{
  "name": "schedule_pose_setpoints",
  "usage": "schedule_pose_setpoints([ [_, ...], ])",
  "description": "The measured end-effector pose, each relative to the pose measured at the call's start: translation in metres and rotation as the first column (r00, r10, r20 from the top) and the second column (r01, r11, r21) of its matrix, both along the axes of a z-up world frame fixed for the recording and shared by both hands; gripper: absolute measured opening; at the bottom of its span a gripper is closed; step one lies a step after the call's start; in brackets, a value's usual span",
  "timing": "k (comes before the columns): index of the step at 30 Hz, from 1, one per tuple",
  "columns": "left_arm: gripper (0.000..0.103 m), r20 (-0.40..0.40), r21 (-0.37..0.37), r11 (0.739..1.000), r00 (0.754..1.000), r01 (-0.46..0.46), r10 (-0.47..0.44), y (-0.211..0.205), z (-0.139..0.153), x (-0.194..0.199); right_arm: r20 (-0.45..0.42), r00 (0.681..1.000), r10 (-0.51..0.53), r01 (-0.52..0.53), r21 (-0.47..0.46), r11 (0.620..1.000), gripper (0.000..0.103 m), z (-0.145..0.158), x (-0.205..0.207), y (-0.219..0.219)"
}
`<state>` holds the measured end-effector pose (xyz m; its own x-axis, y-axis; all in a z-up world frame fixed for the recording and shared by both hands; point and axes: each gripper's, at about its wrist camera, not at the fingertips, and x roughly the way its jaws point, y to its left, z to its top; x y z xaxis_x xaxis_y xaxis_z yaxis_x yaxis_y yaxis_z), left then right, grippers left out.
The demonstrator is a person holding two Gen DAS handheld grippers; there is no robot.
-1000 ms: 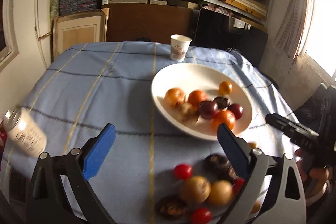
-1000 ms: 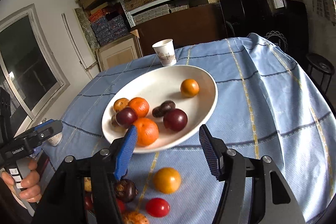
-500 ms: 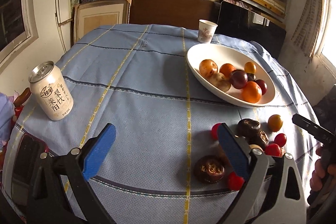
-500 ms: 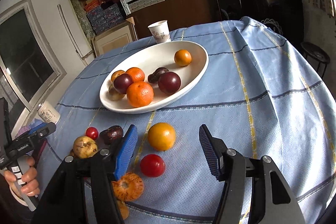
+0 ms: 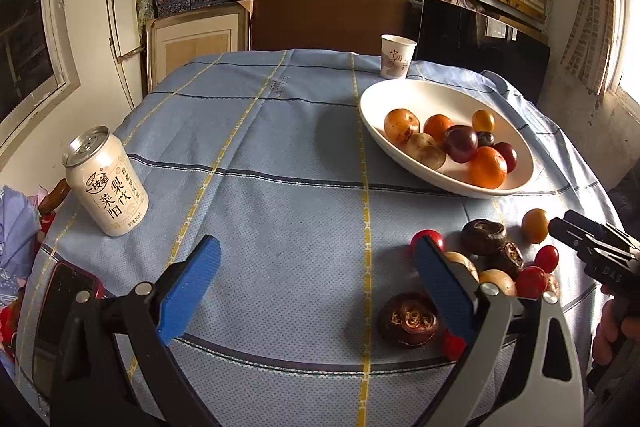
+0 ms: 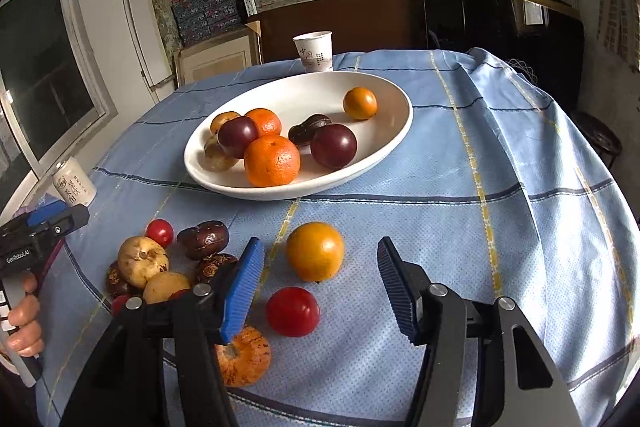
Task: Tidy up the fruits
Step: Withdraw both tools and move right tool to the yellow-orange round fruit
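1. Your right hand-held gripper (image 6: 320, 287) holds nothing; its jaws are closing, with the tomato (image 6: 293, 311) between them and the orange (image 6: 315, 255) just ahead, so it may roll away.
2. Your left hand-held gripper (image 5: 316, 291) is wide and holds nothing; loose fruit lies right of it, and the bowl (image 5: 400, 87) sits farther ahead.

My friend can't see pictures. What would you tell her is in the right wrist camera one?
The right gripper, its blue jaws closing with nothing held, hovers over an orange fruit and a red tomato on a blue tablecloth. Behind sits a white bowl of fruit, with more loose fruit to the left.
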<state>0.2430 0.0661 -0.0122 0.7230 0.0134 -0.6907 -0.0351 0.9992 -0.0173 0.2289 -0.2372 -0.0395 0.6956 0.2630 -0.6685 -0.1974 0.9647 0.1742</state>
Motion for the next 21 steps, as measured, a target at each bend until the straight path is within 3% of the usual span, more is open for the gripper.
schedule_pose_setpoints([
  [8, 0.095, -0.012, -0.011, 1.000, 1.000, -0.005, 0.005, 0.003, -0.001, 0.001, -0.085, 0.996, 0.001, 0.004, 0.066, 0.998, 0.049, -0.011, 0.022, -0.004],
  [17, 0.095, -0.017, -0.004, 1.000, 1.000, -0.004, 0.004, 0.001, -0.002, 0.002, -0.111, 0.994, 0.018, -0.014, 0.042, 0.999, 0.048, -0.016, 0.027, 0.006],
  [21, 0.095, -0.024, -0.001, 1.000, 1.000, 0.000, 0.000, 0.000, -0.004, 0.003, -0.137, 0.990, 0.011, -0.008, 0.024, 1.000, 0.040, -0.021, 0.031, 0.007],
])
